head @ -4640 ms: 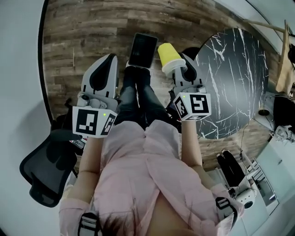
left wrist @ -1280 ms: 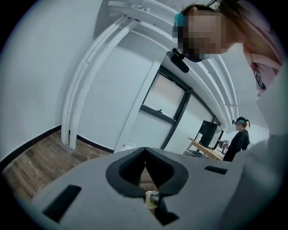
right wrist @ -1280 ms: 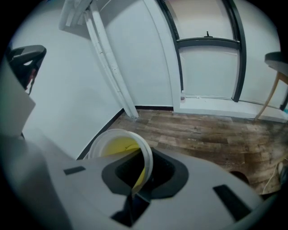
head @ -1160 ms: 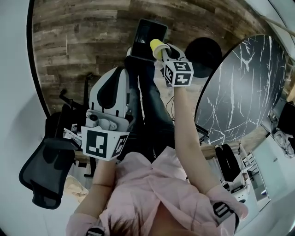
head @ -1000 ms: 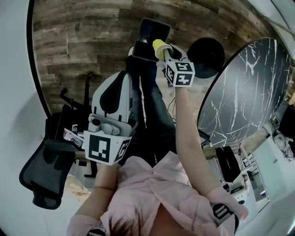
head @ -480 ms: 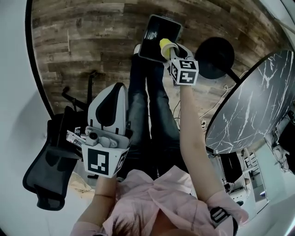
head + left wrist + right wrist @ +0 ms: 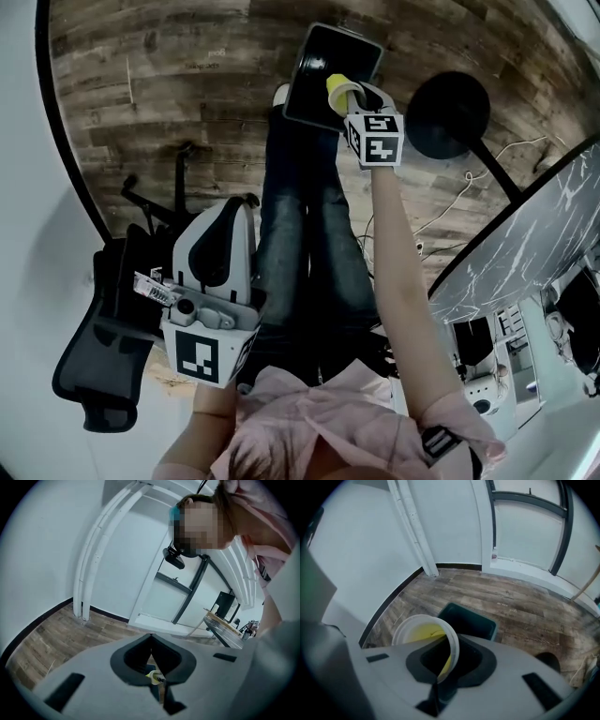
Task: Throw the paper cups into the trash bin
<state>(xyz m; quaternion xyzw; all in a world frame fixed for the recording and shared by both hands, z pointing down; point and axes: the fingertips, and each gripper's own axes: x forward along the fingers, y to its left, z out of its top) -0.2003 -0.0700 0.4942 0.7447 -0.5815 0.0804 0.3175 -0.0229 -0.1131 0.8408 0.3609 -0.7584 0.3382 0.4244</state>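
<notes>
My right gripper (image 7: 440,665) is clamped on the rim of 1 yellow paper cup (image 7: 423,637), which is tilted with its open mouth toward the camera. Just beyond it the dark trash bin (image 7: 486,622) stands on the wood floor (image 7: 525,597). In the head view the cup overlaps the bin's opening. My left gripper (image 7: 236,208), jaws together and empty, hangs beside the person's legs (image 7: 309,225), well apart from the bin.

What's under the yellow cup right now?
The open trash bin, on the wood floor, lies below the cup in the right hand-held gripper. The bin's inside is dark; its contents can't be seen.
</notes>
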